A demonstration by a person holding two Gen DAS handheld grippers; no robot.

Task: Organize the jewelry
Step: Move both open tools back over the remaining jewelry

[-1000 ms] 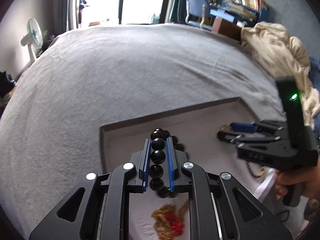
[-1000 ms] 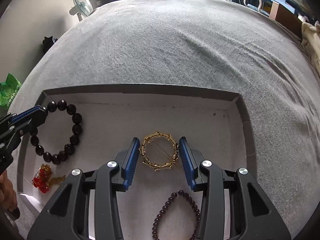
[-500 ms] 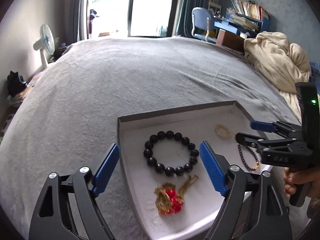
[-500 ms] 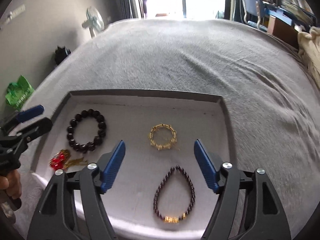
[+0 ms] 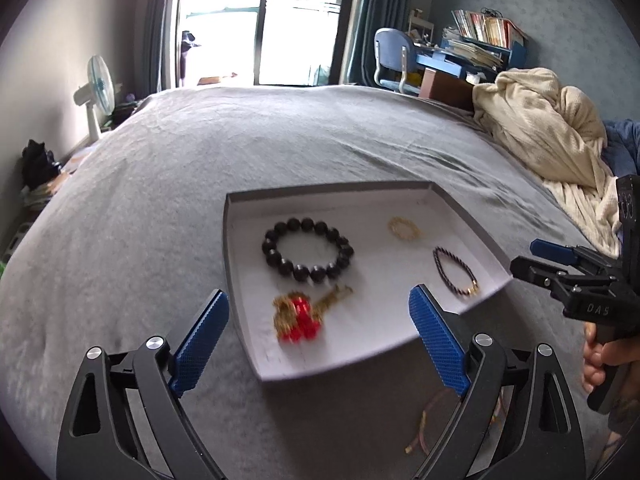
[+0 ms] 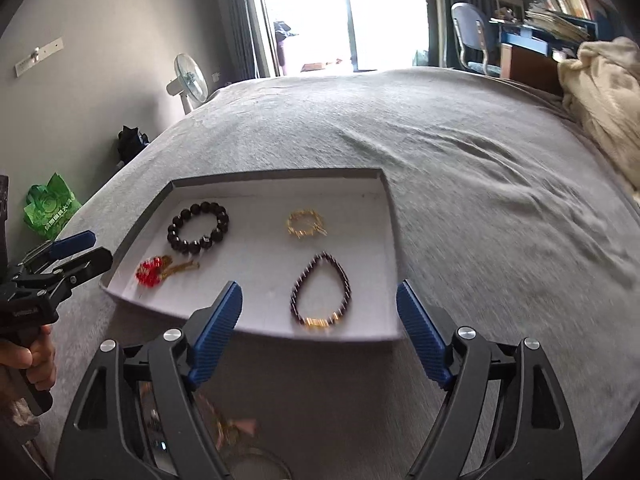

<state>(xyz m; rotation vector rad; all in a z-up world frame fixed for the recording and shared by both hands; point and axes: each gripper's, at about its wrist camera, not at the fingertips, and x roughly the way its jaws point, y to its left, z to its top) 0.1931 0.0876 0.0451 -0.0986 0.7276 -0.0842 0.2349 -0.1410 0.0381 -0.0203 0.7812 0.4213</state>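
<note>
A grey shallow tray [image 5: 240,280] [image 6: 394,240] lies on the bed. In it lie a black bead bracelet [image 5: 308,250] [image 6: 198,228], a gold chain bracelet [image 5: 404,228] [image 6: 306,223], a dark purple bead bracelet [image 5: 454,270] [image 6: 320,292] and a red and gold ornament [image 5: 300,316] [image 6: 154,272]. My left gripper [image 5: 320,344] is open and empty, held back above the tray's near edge. My right gripper [image 6: 320,340] is open and empty, also back from the tray. A thin pink cord [image 5: 432,424] [image 6: 236,426] lies on the bed in front of the tray.
The grey bedspread [image 5: 200,168] spreads all round the tray. A cream blanket [image 5: 548,128] is heaped at the right. A fan [image 5: 98,92], a chair [image 5: 394,60] and a desk with books stand beyond the bed. A green bag [image 6: 50,206] lies on the floor at left.
Both grippers opened, let go of the black bead bracelet and the gold bracelet in the tray, then drew back and up away from the tray.
</note>
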